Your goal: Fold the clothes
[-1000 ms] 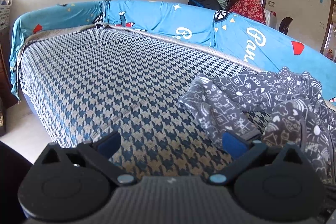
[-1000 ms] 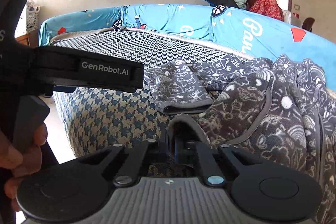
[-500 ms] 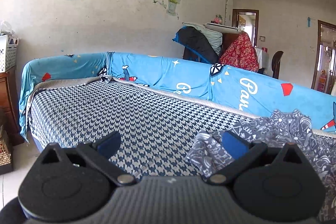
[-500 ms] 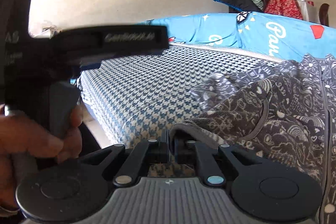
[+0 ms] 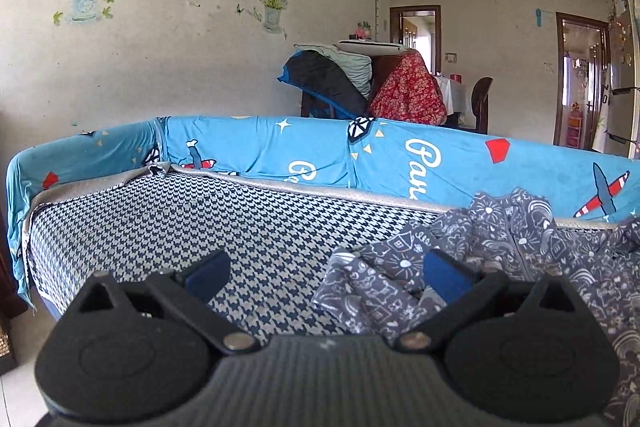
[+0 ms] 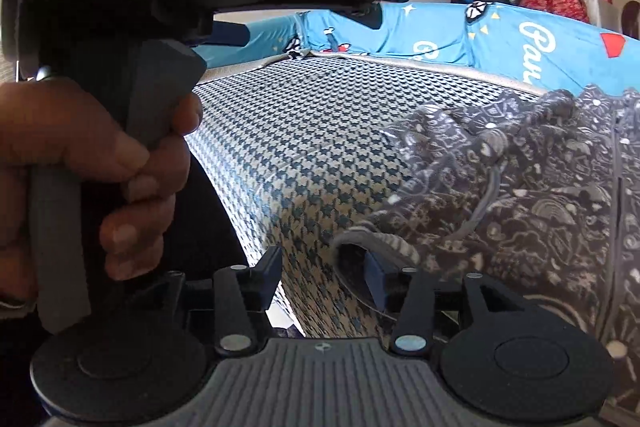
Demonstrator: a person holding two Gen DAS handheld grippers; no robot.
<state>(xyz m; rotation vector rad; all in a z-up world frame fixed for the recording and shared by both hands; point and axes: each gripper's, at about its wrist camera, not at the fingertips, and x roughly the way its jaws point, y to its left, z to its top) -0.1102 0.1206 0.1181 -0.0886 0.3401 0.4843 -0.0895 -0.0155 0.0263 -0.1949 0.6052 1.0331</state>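
Note:
A dark grey garment (image 5: 520, 255) printed with white doodles lies crumpled on the right of the houndstooth sofa seat (image 5: 240, 227). My left gripper (image 5: 328, 273) is open, low over the seat's front. Its right finger (image 5: 448, 273) is at the garment's near left fold, and nothing is held. My right gripper (image 6: 324, 271) is open at the seat's front edge. The garment's (image 6: 500, 187) grey-trimmed hem (image 6: 372, 239) curls just over the right finger (image 6: 374, 275). A hand (image 6: 100, 167) grips the left gripper's handle, close on the left in the right wrist view.
A blue printed cover (image 5: 360, 151) drapes the sofa's back and left arm. Behind it, dark and red cloths (image 5: 408, 91) are piled on furniture. Doorways (image 5: 580, 79) open at the right. Pale floor (image 5: 24, 339) shows below the seat's left end.
My right gripper was shut on the garment's hem and now stands open with the hem loose beside its right finger. My left gripper's view has tilted up from the seat toward the wall.

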